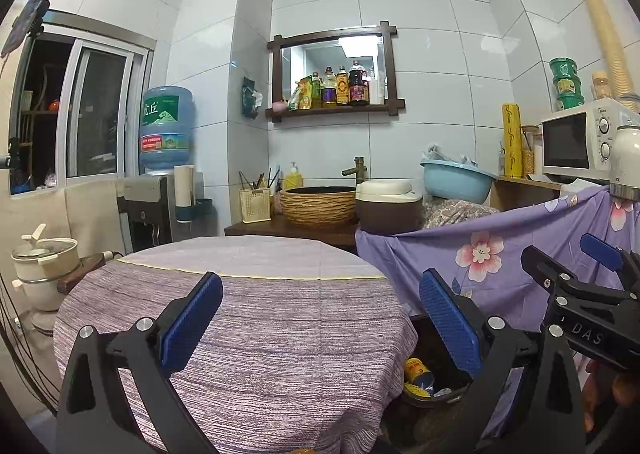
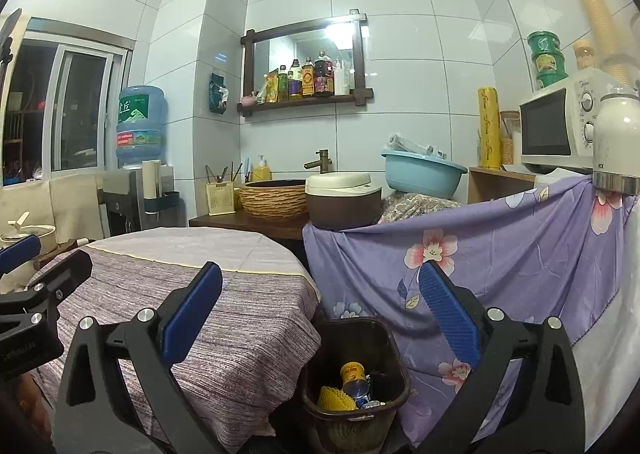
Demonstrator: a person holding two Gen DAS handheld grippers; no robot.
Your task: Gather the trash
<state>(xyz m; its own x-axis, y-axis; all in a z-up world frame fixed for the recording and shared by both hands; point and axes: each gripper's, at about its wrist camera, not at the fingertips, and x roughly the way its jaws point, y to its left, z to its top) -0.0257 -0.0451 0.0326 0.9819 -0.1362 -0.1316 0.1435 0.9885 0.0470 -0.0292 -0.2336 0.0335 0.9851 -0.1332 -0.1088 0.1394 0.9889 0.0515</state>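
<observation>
A dark brown trash bin stands on the floor between the round table and the flowered purple cloth. Inside it lie a yellow can, a yellow crinkled wrapper and other small scraps. In the left wrist view the bin shows partly behind the table edge, with the can inside. My left gripper is open and empty above the table. My right gripper is open and empty above the bin; it also shows at the right of the left wrist view.
Behind the table stands a counter with a woven basin, a rice cooker and a blue tub. A microwave sits at right, a water dispenser at left. A pot stands at far left.
</observation>
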